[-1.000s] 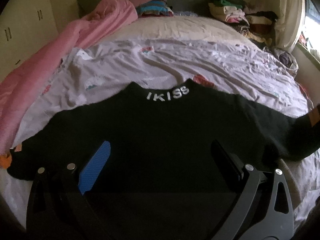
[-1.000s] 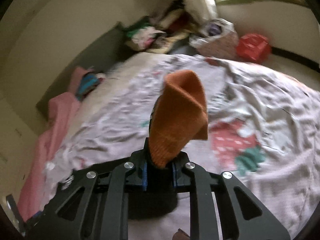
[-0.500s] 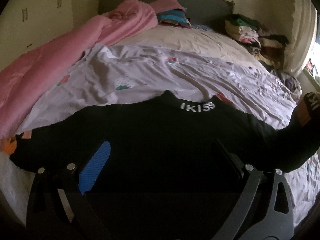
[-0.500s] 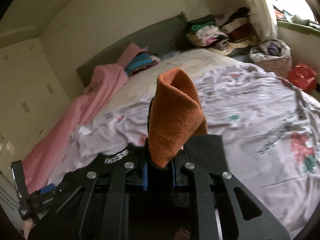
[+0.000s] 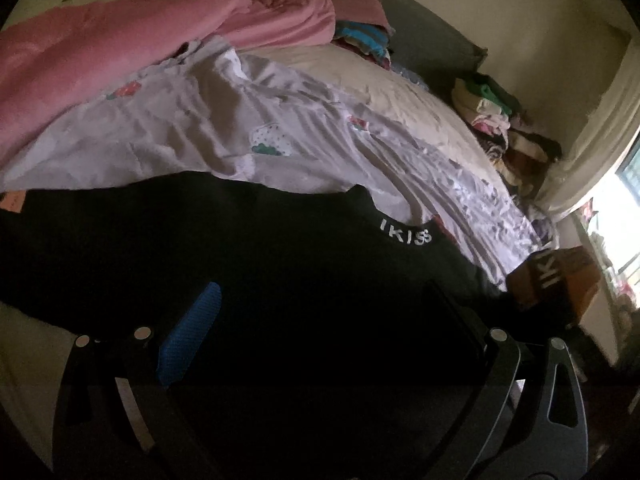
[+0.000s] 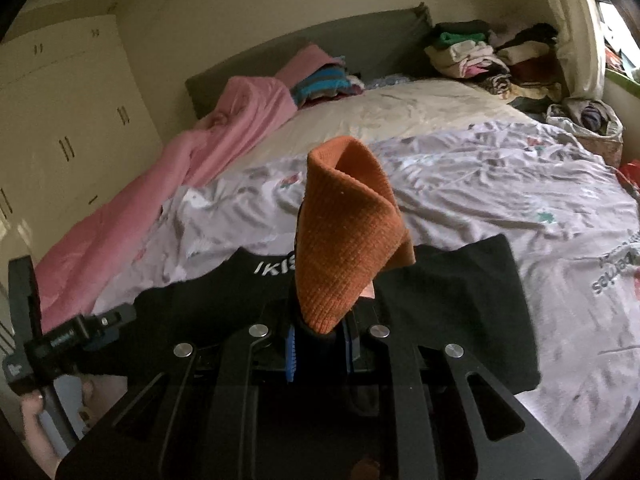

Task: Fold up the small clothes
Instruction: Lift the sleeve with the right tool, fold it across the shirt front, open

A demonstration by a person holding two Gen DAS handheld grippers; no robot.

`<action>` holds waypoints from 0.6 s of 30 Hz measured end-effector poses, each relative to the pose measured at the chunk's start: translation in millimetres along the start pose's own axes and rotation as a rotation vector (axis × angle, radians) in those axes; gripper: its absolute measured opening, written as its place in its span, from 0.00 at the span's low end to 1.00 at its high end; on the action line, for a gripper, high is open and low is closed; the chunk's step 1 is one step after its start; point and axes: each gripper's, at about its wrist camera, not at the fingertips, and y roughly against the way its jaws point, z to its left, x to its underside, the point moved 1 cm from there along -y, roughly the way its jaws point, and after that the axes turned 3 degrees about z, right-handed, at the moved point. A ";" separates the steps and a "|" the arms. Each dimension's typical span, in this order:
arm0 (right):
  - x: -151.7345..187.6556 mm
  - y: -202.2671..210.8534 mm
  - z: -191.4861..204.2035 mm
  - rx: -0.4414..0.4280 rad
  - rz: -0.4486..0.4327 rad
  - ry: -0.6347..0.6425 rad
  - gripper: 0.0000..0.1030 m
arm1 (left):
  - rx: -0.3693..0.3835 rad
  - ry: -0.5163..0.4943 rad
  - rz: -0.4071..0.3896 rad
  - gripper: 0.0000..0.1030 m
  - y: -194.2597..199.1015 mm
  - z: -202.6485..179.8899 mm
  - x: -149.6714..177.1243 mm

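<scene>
While the black sweater (image 5: pixel 260 280) lies spread, back up, near the foot edge of the bed (image 6: pixel 500 184), its right sleeve is held off the sheet by the right gripper (image 6: pixel 320 348), whose jaws are clamped on the orange ribbed cuff (image 6: pixel 344 232). The cuff stands up out of the jaws in a soft cone, and the black sleeve can be seen draped below it, over the body of the garment. The left gripper (image 5: pixel 320 320) is held above the lower left part of the sweater with its fingers well apart and nothing between them; the blue pad (image 5: pixel 192 340) of one finger is plainly exposed. The collar, lettered in white (image 5: pixel 406 237), faces the headboard, and the left sleeve runs out towards the left edge of the bed.

The sweater is judged to be light, limp and thickly knitted, so it will sag from any single hold and is unlikely to slip from the pads. The ribbed cuffs, the hem and the shoulder seams are judged the firmest places to be taken, since a pinch in the loose middle would only bunch the cloth. A pink blanket (image 6: pixel 168 184) lies along the left edge, well clear.
</scene>
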 end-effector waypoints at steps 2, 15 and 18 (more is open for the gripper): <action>2.7 -9.9 9.7 0.000 0.017 0.018 0.17 | 0.032 0.015 0.004 0.91 0.0 6.0 -0.3; 37.8 -57.3 59.3 -0.067 0.127 0.092 0.40 | 0.243 0.072 0.099 0.91 -22.8 19.3 13.3; 46.2 -52.0 67.4 -0.117 0.144 0.100 0.56 | 0.281 0.085 0.116 0.91 -27.9 20.3 15.6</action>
